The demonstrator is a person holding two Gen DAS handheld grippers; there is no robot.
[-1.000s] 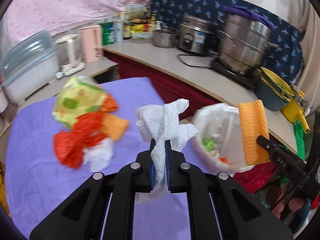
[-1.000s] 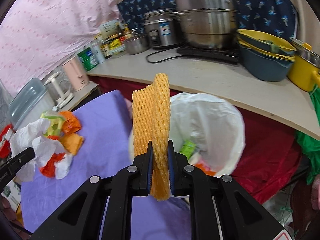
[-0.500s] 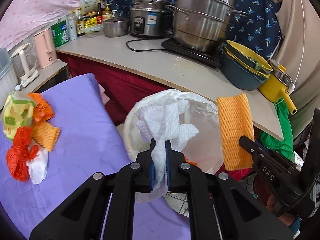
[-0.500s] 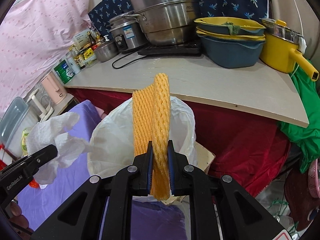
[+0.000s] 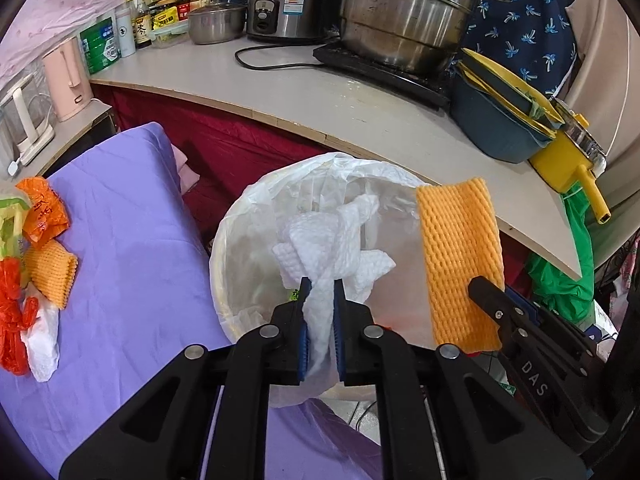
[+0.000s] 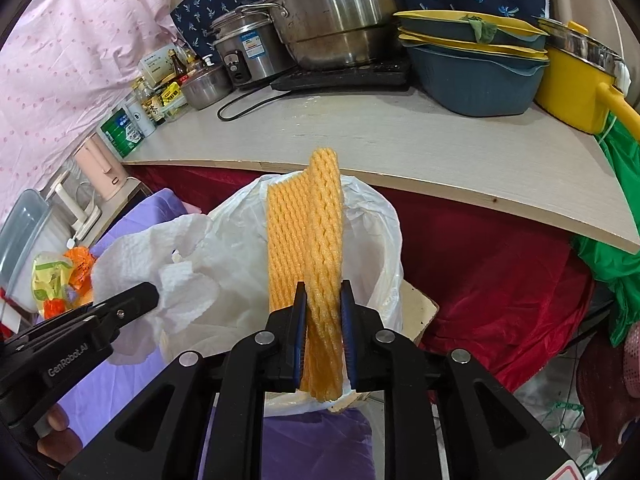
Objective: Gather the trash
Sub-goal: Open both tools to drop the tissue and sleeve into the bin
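Trash in each claw hangs right over the white plastic-lined round bin [image 5: 256,216], which is why both hands crowd together at its mouth. The left claw [image 5: 320,320] is pressed together on a crumpled white paper towel [image 5: 332,248], pinched low so the loose bulk stands above the pads and over the open liner. The right claw [image 6: 323,332] holds a folded orange foam-mesh fruit sleeve [image 6: 308,232] upright between its pads; its jaws have just been opening a little, yet the foam sits between them and appears touched on both sides, so I judge the release only begun. From the left wrist view the same sleeve stands just beside the towel, above the bin's far side.

More rubbish waits on the purple-covered tabletop [image 5: 132,240]: an orange plastic wrapper [image 5: 42,212], a second orange foam sleeve [image 5: 52,276], a red plastic bag [image 5: 12,320] with white tissue [image 5: 42,340] touching it. They lie bunched at the cloth's left edge, well apart from the bin, so further trips seem needed once both claws let go.
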